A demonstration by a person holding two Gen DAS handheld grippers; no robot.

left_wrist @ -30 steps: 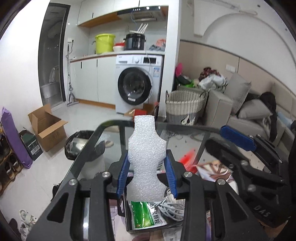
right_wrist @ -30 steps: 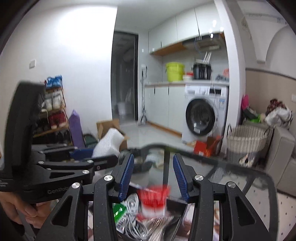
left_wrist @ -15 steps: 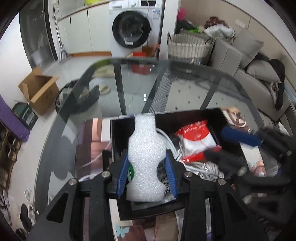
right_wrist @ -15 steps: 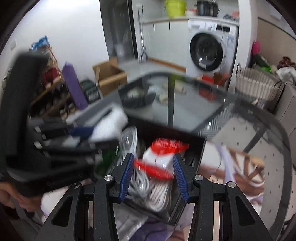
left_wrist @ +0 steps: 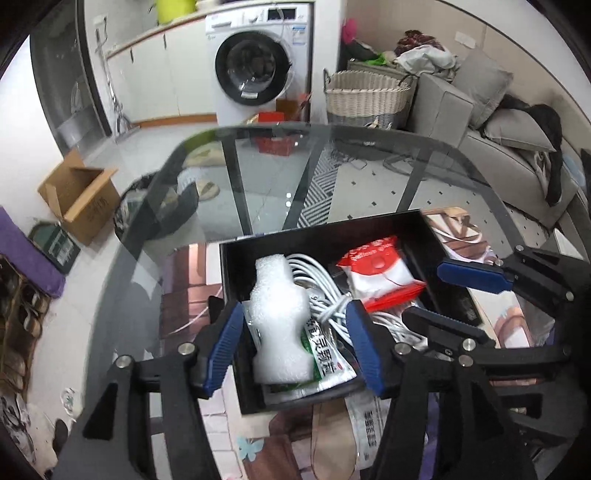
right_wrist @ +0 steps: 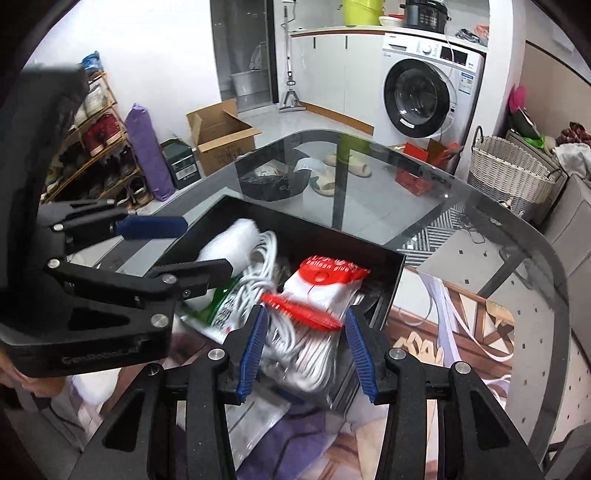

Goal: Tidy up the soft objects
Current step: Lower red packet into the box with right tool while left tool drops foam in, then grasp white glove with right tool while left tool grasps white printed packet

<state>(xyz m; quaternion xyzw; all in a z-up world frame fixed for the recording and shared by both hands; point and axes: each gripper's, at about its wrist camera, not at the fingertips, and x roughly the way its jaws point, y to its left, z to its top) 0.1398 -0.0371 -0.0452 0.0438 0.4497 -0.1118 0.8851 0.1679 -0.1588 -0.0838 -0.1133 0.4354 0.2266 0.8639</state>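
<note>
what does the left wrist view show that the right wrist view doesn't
Only the left wrist view shows the grey sofa with its cushions, and the full shape of the white foam piece lying free between the open left gripper fingers.

Only the right wrist view shows the shoe rack, the yellow-green bucket on the counter and the purple cloth near the box.

Both show the black box on the glass table, the white cable, the red-and-white pouch, the green-and-white packet, the washing machine, the wicker basket and the cardboard box.

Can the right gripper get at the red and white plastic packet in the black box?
Probably yes: the right gripper is open just over the red and white plastic packet, which lies uncovered atop white cables.
</note>
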